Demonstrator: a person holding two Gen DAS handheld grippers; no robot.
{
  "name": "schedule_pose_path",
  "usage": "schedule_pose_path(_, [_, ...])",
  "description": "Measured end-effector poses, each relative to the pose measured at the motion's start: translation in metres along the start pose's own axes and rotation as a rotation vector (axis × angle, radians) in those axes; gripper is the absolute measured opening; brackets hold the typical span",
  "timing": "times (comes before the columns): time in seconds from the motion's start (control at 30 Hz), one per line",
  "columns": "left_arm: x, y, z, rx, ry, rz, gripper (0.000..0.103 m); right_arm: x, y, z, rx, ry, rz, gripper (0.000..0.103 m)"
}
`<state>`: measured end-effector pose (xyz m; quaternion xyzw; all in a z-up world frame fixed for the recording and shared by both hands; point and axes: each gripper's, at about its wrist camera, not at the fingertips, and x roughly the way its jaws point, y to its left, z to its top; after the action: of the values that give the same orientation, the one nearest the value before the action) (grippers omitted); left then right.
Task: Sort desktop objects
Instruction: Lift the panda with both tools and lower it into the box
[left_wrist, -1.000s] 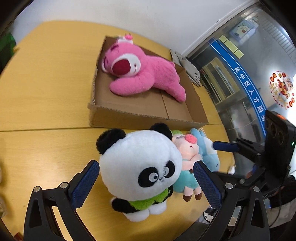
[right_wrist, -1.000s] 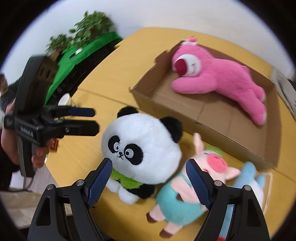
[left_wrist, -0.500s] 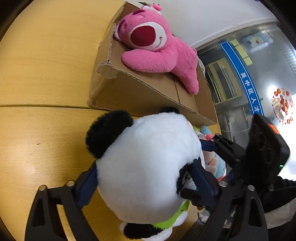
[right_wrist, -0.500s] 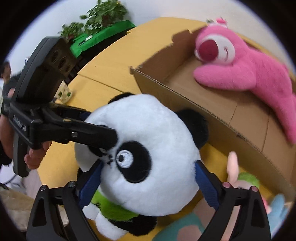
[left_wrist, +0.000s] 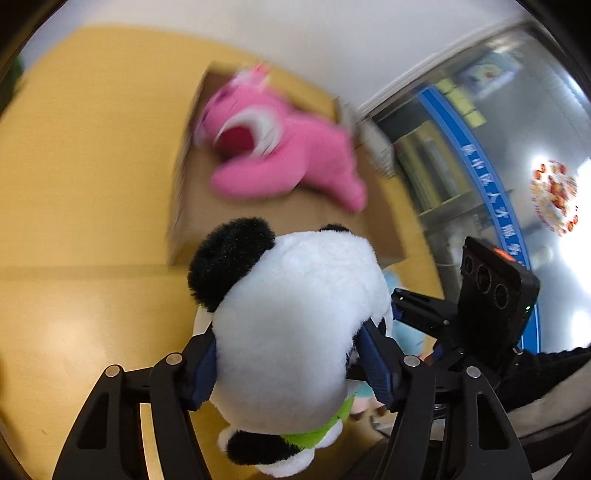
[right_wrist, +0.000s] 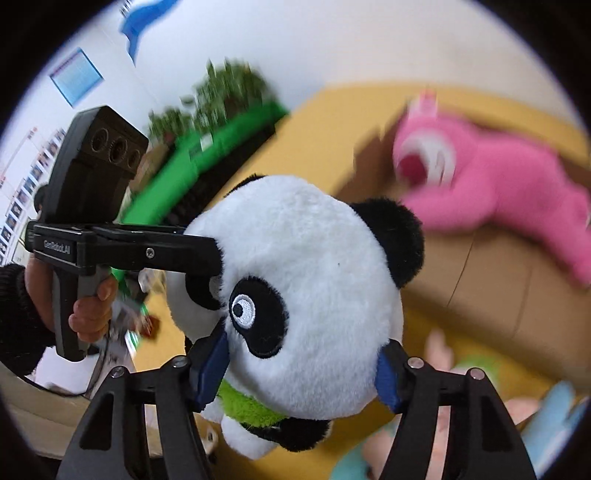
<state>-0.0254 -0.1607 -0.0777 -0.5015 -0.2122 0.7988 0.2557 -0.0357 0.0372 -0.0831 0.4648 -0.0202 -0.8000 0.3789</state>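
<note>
White panda (left_wrist: 291, 332) now lifted off table (left_wrist: 81, 192), unlike 1 s ago; left gripper (left_wrist: 291, 365) and right gripper (right_wrist: 303, 373) both clamp its head; cardboard box (left_wrist: 288, 218) likely next.

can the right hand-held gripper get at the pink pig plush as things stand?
Probably not. The right hand-held gripper is shut on the panda plush, as is the left hand-held gripper. The pink pig plush lies low behind the panda, so the panda must go first.
</note>
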Motion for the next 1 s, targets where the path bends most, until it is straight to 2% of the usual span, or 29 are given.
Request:
schedule_pose_path(0.13, [-0.016, -0.044, 0.063, 0.137, -0.079, 0.012, 0.071, -0.032, -0.018, 0.046, -0.008, -0.123, -0.051, 0.066])
schedule_pose_path(0.23, [0.003, -0.06, 0.117, 0.214, -0.101, 0.032, 0.072, -0.027, -0.048, 0.081, -0.006, -0.171, -0.111, 0.066])
schedule_pose_path(0.33, [0.04, -0.05, 0.156, 0.242, -0.081, 0.064, 0.073, 0.001, -0.086, 0.101, 0.025, -0.159, -0.149, 0.066])
schedule_pose_path(0.4, [0.075, -0.03, 0.172, 0.245, -0.024, 0.099, 0.073, 0.031, -0.109, 0.102, 0.063, -0.088, -0.154, 0.066])
schedule_pose_path(0.47, [0.108, -0.006, 0.169, 0.224, 0.06, 0.131, 0.073, 0.067, -0.129, 0.092, 0.118, 0.021, -0.151, 0.066])
schedule_pose_path(0.53, [0.135, 0.014, 0.162, 0.198, 0.134, 0.147, 0.076, 0.088, -0.131, 0.079, 0.118, 0.076, -0.154, 0.067])
schedule_pose_path(0.6, [0.139, 0.021, 0.15, 0.213, 0.132, 0.143, 0.079, 0.096, -0.131, 0.069, 0.141, 0.085, -0.135, 0.07])
schedule_pose_path(0.67, [0.137, 0.03, 0.143, 0.183, 0.129, 0.123, 0.086, 0.095, -0.131, 0.065, 0.145, 0.098, -0.113, 0.076])
schedule_pose_path(0.7, [0.135, 0.035, 0.141, 0.155, 0.134, 0.105, 0.087, 0.093, -0.129, 0.066, 0.126, 0.104, -0.115, 0.078])
schedule_pose_path(0.8, [0.125, 0.029, 0.135, 0.18, 0.114, 0.104, 0.088, 0.073, -0.125, 0.067, 0.055, 0.098, -0.127, 0.078])
schedule_pose_path(0.87, [0.12, 0.027, 0.132, 0.18, 0.106, 0.123, 0.088, 0.046, -0.127, 0.076, 0.051, 0.03, -0.143, 0.072])
schedule_pose_path(0.97, [0.116, 0.033, 0.125, 0.142, 0.095, 0.107, 0.088, 0.008, -0.135, 0.107, 0.087, -0.096, -0.122, 0.046])
schedule_pose_path(1.0, [0.114, 0.035, 0.122, 0.13, 0.09, 0.102, 0.088, 0.017, -0.136, 0.117, 0.064, -0.079, -0.126, 0.026])
